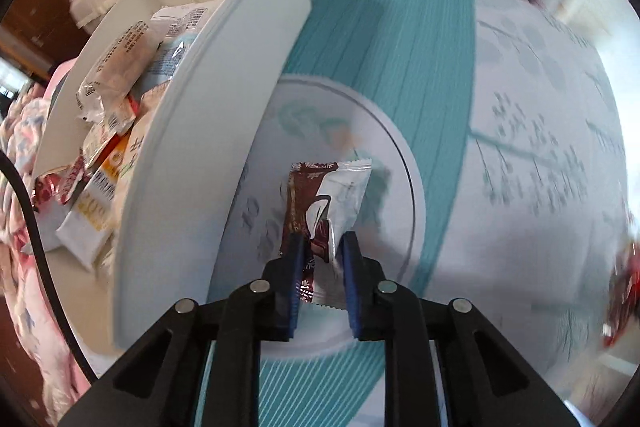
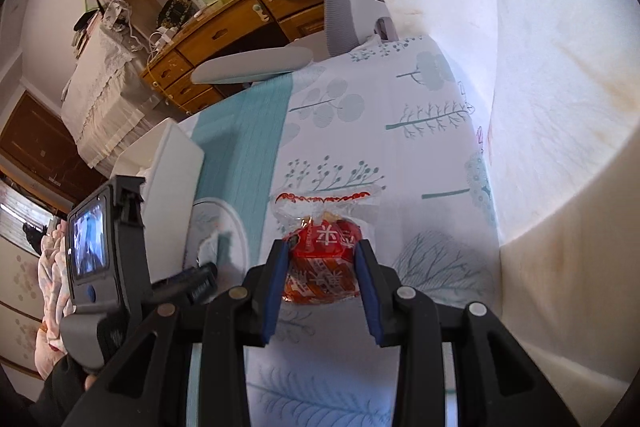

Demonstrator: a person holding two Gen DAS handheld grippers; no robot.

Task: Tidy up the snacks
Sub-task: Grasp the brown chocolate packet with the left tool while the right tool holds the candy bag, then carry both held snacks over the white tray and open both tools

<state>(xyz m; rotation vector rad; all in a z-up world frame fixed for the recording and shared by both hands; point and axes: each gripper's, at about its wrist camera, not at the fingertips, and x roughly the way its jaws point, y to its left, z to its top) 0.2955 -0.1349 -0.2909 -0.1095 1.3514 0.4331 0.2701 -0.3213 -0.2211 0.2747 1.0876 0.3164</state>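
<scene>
My left gripper (image 1: 322, 241) is shut on a brown and white snack packet (image 1: 326, 203), held above the patterned cloth just right of the white bin (image 1: 200, 163). The bin holds several wrapped snacks (image 1: 116, 67). My right gripper (image 2: 322, 247) is shut on a red and clear snack packet (image 2: 324, 239) above the white tree-print cloth. The white bin also shows in the right wrist view (image 2: 172, 195), to the left, with the left gripper's body (image 2: 104, 247) in front of it. A blurred red packet (image 1: 624, 291) lies at the right edge of the left wrist view.
The teal and white cloth (image 2: 340, 131) covers the surface. A white wall (image 2: 560, 67) borders it on the right. A grey chair (image 2: 256, 65) and a wooden desk with drawers (image 2: 224, 35) stand beyond. Pink floral bedding (image 1: 24, 227) lies left of the bin.
</scene>
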